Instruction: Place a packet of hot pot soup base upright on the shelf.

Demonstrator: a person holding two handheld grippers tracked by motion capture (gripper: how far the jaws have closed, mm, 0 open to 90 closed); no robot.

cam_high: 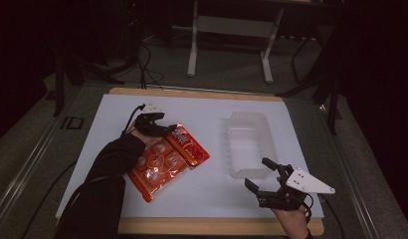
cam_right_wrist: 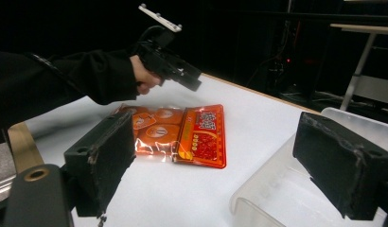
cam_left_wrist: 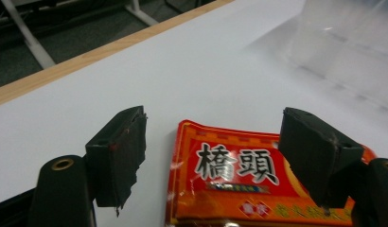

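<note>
Snack packet (cam_high: 168, 158), orange-red and glossy with large printed characters on its header, lies flat on the white desk (cam_high: 207, 107), left of the middle. Left tongs (cam_left_wrist: 213, 156) are at its header end: in the left gripper view the jaws stand apart on either side of the printed strip, about three-quarters open, with the pads not yet pressing on the foil. So the reach looks done and the pinch has yet to land; lifting and carrying are all still ahead, by my reading. Whether the lower edges of the pads already brush the wrapper is hard to tell from this angle.

Right tongs (cam_high: 271, 182) hover wide open and empty near the front edge of the desk, just in front of a clear plastic tub (cam_high: 249, 144), which is empty and the likely place for the packet. Nothing lies between packet and tub. The flat, slippery foil may be awkward to pick off the surface. Beyond the desk stands a white-legged frame (cam_high: 227, 45) on the dark floor.
</note>
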